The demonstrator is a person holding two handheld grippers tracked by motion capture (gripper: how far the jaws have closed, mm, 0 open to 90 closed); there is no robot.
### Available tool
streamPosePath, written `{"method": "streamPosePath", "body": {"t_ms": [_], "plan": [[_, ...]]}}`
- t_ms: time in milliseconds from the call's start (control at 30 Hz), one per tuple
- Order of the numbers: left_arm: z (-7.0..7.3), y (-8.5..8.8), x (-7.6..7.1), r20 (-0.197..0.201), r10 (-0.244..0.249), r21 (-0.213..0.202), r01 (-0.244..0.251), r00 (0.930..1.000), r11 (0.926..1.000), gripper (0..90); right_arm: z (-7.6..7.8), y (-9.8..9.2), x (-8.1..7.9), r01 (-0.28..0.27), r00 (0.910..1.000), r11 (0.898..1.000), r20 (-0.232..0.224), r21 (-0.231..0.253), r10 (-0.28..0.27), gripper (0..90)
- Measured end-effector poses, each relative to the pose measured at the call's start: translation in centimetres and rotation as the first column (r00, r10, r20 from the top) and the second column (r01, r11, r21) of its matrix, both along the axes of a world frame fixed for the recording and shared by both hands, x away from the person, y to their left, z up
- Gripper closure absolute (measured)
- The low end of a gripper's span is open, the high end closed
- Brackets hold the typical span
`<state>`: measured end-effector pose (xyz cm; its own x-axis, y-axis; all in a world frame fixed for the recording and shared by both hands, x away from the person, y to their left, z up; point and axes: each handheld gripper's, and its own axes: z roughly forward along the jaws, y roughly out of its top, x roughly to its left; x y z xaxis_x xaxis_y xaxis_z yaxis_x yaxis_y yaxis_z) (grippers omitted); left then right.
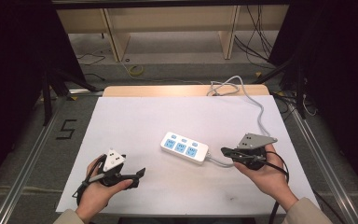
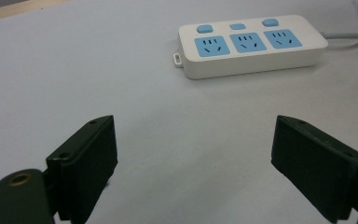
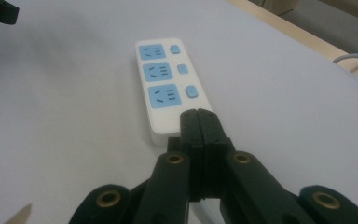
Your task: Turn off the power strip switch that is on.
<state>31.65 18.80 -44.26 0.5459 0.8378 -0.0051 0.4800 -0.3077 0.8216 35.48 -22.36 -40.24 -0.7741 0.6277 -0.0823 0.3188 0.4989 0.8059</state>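
White-covered surface (image 1: 135,126), pale wood edge showing along its far side. One white power strip (image 1: 185,147) with three blue sockets lies flat right of centre; its grey cable (image 1: 260,112) runs to the far right edge, coiled there.

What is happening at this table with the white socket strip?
A person sits at a white table with a hand-held gripper in each hand. A white power strip with three blue sockets lies in the middle, its grey cable trailing off the far edge. The right hand-held gripper has its jaws pressed together with nothing between them, pointing at the cable end of the strip. The left hand-held gripper waits nearer the front edge, jaws wide open, apart from the strip.
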Motion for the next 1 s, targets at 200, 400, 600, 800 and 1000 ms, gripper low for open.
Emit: {"method": "streamPosePath", "body": {"t_ms": [200, 400, 600, 800, 1000], "plan": [[0.0, 0.0, 0.0, -0.004, -0.006, 0.006, 0.006, 1.0, 1.0, 14.1, 0.2, 0.7, 0.6, 0.0, 0.9999, 1.0, -0.013, -0.007, 0.0, 90.0], [0.0, -0.2, 0.0, -0.004, -0.01, 0.006, 0.01, 0.9999, 0.9999, 14.1, 0.4, 1.1, 1.0, 0.002, 0.9995, 1.0, -0.032, -0.007, -0.002, 90.0], [0.0, -0.2, 0.0, -0.005, -0.011, 0.005, 0.011, 0.9999, 0.9999, 14.1, 0.5, 1.7, 1.6, 0.002, 0.9989, 1.0, -0.046, -0.011, -0.003, 90.0], [-0.1, -0.2, 0.0, -0.005, -0.012, 0.004, 0.012, 0.9999, 0.9999, 14.1, 0.7, 2.4, 2.1, -0.004, 0.9982, 1.0, -0.06, -0.02, 0.002, 90.0], [-0.1, -0.2, 0.0, -0.006, -0.015, 0.003, 0.015, 0.9999, 0.9999, 14.3, 0.7, 3.0, 2.5, -0.012, 0.9978, 1.0, -0.065, -0.022, 0.01, 90.0]]}}
